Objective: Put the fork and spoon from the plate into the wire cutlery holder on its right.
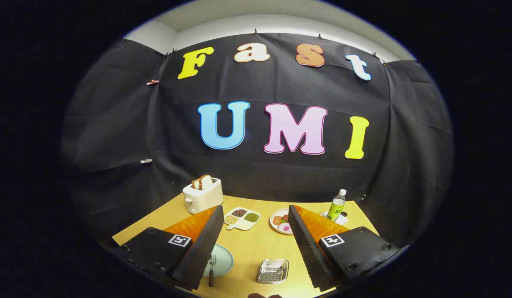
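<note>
A pale green plate lies on the wooden table, partly hidden behind my left finger. A dark-handled fork rests across the plate's near edge, tines pointing away from me. I cannot make out the spoon; the left finger covers most of the plate. To the plate's right sits the shiny wire cutlery holder, seen from above, between my two fingers. My gripper is held high above the table with its fingers wide apart and nothing between them.
At the far side of the table stand a white toaster with bread slices, a divided dish of beans, a plate of food and a green drink bottle. Black cloth walls close the booth.
</note>
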Demonstrator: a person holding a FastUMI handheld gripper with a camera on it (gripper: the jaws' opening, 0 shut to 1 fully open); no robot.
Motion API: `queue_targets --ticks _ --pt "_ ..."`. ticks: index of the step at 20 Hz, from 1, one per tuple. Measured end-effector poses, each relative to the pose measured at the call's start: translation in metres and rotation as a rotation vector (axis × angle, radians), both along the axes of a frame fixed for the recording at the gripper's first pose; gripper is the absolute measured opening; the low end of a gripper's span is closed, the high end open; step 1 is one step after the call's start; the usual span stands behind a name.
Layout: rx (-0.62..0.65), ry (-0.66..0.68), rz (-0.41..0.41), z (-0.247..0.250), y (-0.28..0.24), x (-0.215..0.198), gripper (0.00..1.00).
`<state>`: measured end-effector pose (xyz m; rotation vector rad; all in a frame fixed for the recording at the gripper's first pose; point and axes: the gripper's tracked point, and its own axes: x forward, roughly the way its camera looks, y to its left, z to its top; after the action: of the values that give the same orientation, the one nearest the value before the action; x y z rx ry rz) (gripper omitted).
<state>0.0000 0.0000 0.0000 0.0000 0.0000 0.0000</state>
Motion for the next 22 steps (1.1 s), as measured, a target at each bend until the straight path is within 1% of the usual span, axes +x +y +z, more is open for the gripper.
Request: queue_targets --ticks 6,9,14,17,20,22 --pt "0.004 -0.008 -0.027 -0.003 0.006 -0.003 0.97" --pt "0.003 -0.014 -0.055 -0.006 0.005 -0.004 0.97" --pt "0.034 0.003 -0.087 -0.016 0.006 -0.005 0.97" --pt "0.036 0.012 -0.061 -0.017 0.018 -0.003 0.97" --pt "0.009 0.032 -0.042 -0.022 0.027 0.002 0.97" --pt "-0.004 0.056 0.004 -0.032 0.043 0.006 0.97"
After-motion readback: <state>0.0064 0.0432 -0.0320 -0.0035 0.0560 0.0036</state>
